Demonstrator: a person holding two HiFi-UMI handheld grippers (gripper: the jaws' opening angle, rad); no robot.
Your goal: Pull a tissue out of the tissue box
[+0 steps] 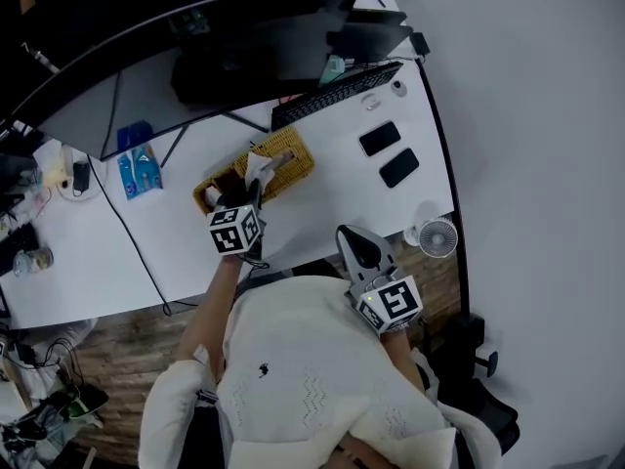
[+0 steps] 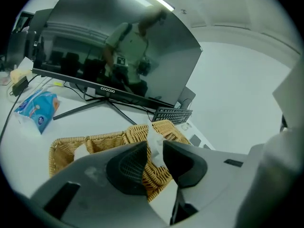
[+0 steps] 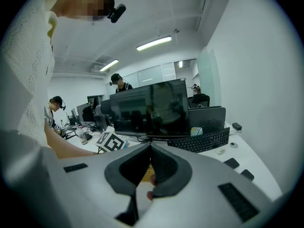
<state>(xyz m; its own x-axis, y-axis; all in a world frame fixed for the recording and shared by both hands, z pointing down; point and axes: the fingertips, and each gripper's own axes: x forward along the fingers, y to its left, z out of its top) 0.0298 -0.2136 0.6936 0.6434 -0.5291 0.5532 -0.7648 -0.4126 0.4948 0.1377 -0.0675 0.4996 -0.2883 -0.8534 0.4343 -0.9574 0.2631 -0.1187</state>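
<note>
A woven tissue basket point(image 1: 288, 159) lies on the white desk point(image 1: 322, 213) in front of the monitor. A white tissue point(image 1: 258, 168) stands up out of it. In the head view my left gripper point(image 1: 254, 193) reaches over the basket's near side at that tissue. In the left gripper view its jaws stand a narrow gap apart, and the tissue point(image 2: 151, 129) fills that gap above the basket point(image 2: 97, 144); the left gripper point(image 2: 155, 143) is shut on it. My right gripper point(image 1: 356, 242) hangs at the desk's front edge, away from the basket. Its jaws meet, and the right gripper point(image 3: 149, 144) holds nothing.
A large dark monitor point(image 1: 195, 57) on a thin stand rises behind the basket, with a black keyboard point(image 1: 337, 91) to its right. Two dark phones point(image 1: 379, 138) point(image 1: 398, 167) lie at the right, a small fan point(image 1: 437, 235) stands near the corner, and a blue pack point(image 1: 142, 169) lies at the left.
</note>
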